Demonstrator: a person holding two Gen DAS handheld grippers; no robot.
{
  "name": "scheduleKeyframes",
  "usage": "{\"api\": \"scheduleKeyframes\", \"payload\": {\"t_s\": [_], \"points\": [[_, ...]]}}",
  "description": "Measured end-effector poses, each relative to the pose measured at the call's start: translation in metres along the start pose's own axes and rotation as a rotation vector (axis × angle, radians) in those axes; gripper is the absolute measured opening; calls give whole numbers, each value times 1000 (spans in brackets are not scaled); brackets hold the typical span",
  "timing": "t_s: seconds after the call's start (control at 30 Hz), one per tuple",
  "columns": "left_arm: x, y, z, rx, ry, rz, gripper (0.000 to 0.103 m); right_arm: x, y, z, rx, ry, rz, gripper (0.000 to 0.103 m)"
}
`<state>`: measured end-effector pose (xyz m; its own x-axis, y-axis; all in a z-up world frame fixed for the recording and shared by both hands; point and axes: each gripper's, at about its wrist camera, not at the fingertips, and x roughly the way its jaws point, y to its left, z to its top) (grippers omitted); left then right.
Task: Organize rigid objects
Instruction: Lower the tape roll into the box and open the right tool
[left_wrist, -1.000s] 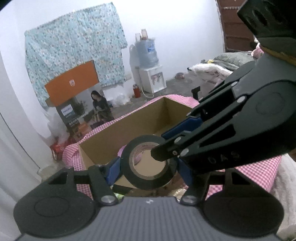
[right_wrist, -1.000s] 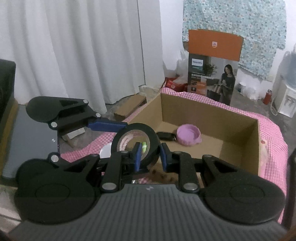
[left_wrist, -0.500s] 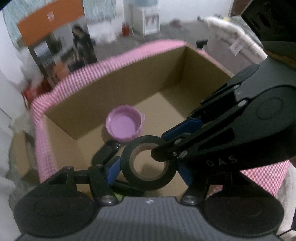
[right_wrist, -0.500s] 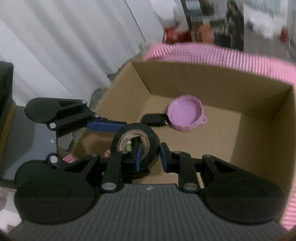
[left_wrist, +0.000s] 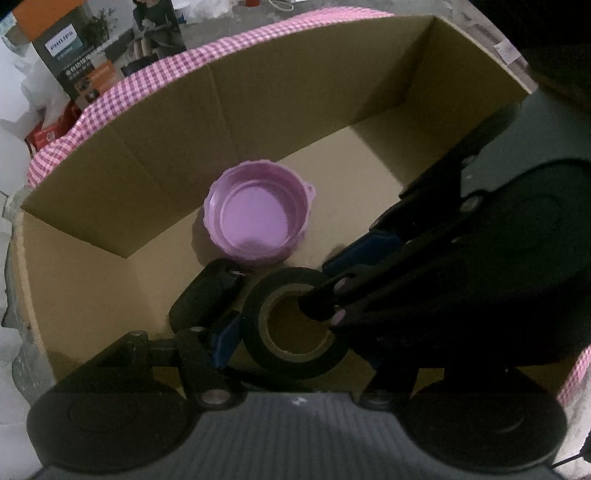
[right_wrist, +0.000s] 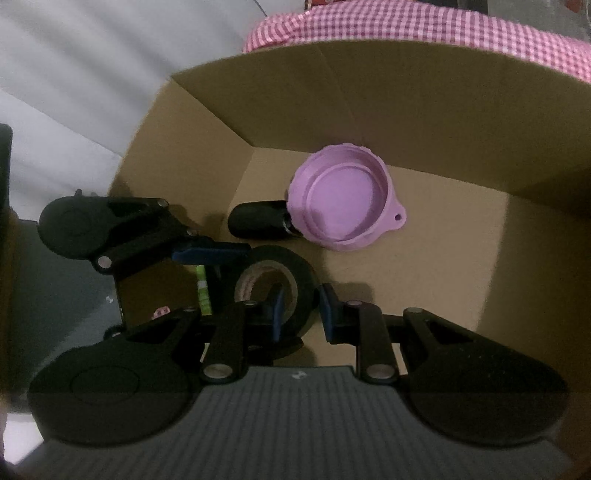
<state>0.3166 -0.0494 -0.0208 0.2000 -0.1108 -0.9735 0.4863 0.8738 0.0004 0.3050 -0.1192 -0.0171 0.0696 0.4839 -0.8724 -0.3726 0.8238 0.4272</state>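
A black tape roll (left_wrist: 295, 325) hangs low inside an open cardboard box (left_wrist: 258, 92). My left gripper (left_wrist: 295, 328) is shut on the roll's outer sides. My right gripper (right_wrist: 299, 306) is shut on the roll's wall (right_wrist: 303, 280), one finger inside its hole and one outside. The right gripper's fingers (left_wrist: 373, 247) cross the left wrist view from the right. On the box floor lie a purple lid (left_wrist: 258, 218) (right_wrist: 343, 199) and a black oblong object (left_wrist: 203, 299) (right_wrist: 258, 219), just beyond the roll.
The box (right_wrist: 369, 92) stands on a pink checked cloth (left_wrist: 147, 81) (right_wrist: 443, 29). A printed carton (left_wrist: 92, 40) stands behind the cloth. A white curtain (right_wrist: 92, 74) hangs at the left. A green-and-white item (right_wrist: 202, 288) shows between the grippers.
Both grippers have tilted down and carried the tape roll over the box rim, low into the box. The room behind has dropped out of view. The grips on the roll are unchanged.
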Motion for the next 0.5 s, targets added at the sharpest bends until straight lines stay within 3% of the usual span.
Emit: {"api": "scheduleKeyframes", "payload": {"t_s": [0.23,0.37,0.5], "points": [[1,2,4,-6,3,-7,66,14,-4,8,26,19,10,21],[-10,0,2,0,-33,4,72,11,-3,7,27,0,10,23],[-36,-2,-5,5,-108,7,80,-20,3,-2,20,-75,23,40]]}}
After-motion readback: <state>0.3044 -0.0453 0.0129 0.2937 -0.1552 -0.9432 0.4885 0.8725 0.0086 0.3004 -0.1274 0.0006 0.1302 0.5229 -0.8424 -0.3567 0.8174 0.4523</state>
